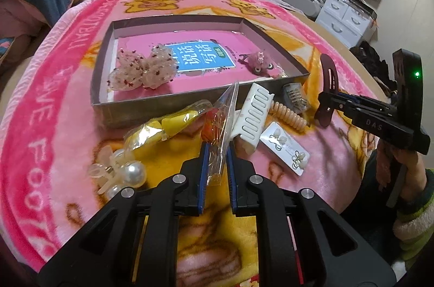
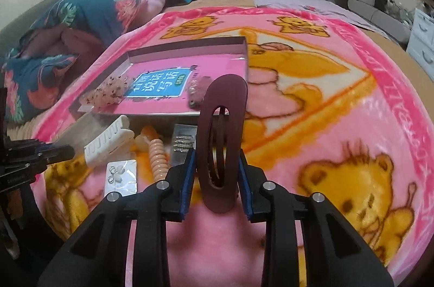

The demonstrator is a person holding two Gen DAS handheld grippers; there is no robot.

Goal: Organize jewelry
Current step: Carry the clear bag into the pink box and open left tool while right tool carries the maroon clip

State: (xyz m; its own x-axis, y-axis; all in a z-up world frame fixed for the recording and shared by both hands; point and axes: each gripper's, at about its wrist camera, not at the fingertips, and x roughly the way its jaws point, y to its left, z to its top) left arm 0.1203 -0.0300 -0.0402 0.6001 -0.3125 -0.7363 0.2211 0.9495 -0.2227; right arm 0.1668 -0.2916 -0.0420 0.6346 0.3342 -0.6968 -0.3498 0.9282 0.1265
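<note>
My left gripper [image 1: 216,148] is shut on a clear plastic packet [image 1: 223,124] holding a small gold piece, lifted above the blanket before the box. My right gripper [image 2: 216,154] is shut on a large maroon oval hair clip [image 2: 221,135], held upright; it also shows in the left wrist view [image 1: 328,89]. The shallow grey box [image 1: 173,102] holds a sheer spotted bow [image 1: 143,67] and a small pink fuzzy clip [image 1: 259,63]. Loose on the blanket lie a white claw clip [image 1: 252,113], a peach coil hair tie [image 1: 289,113] and an earring card [image 1: 284,148].
A yellow bow in plastic [image 1: 162,129] and a pearl clip [image 1: 122,173] lie left of my left gripper. A small packet of hair pins [image 1: 295,97] sits by the box corner. Folded quilts [image 2: 67,37] lie at the left; white drawers [image 1: 344,18] stand at the far right.
</note>
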